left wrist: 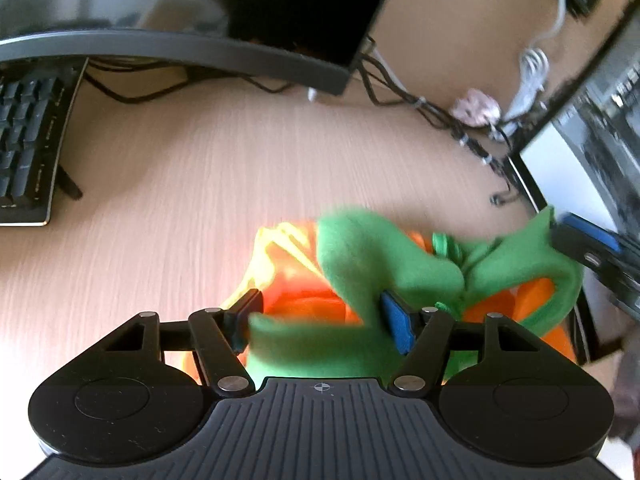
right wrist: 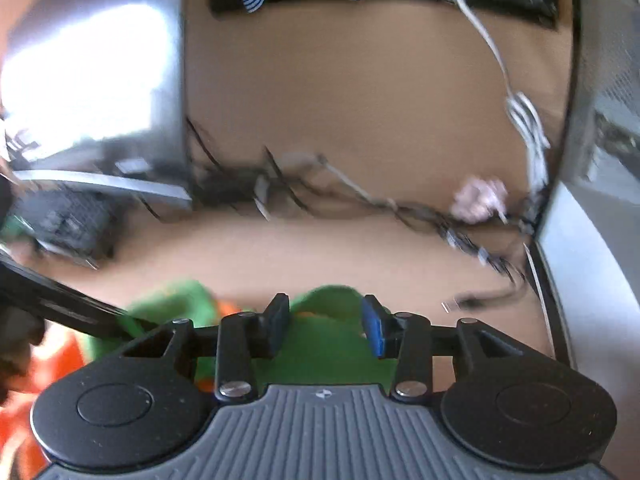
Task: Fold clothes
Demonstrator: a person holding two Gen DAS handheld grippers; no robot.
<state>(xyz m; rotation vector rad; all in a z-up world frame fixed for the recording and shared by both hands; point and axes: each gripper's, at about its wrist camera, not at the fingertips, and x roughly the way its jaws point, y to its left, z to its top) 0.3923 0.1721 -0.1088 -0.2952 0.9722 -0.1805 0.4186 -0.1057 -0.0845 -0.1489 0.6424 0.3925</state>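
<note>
A green and orange garment (left wrist: 360, 264) lies bunched on the pale wooden desk (left wrist: 200, 160). My left gripper (left wrist: 324, 316) is open, its jaws wide apart, with green cloth draped between them. My right gripper (right wrist: 325, 326) is also open, with a fold of the green cloth (right wrist: 328, 344) lying between its fingers. The right gripper shows at the right edge of the left wrist view (left wrist: 588, 248), touching a green corner of the garment. The left gripper's arm shows at the left of the right wrist view (right wrist: 60, 304).
A black keyboard (left wrist: 24, 140) sits at the left. A monitor (left wrist: 200, 8) stands behind, with black cables (left wrist: 400, 88) and a white cable (left wrist: 532, 72) along the back wall. A second screen (left wrist: 580, 140) stands at the right. A pink crumpled object (left wrist: 476, 106) lies by the cables.
</note>
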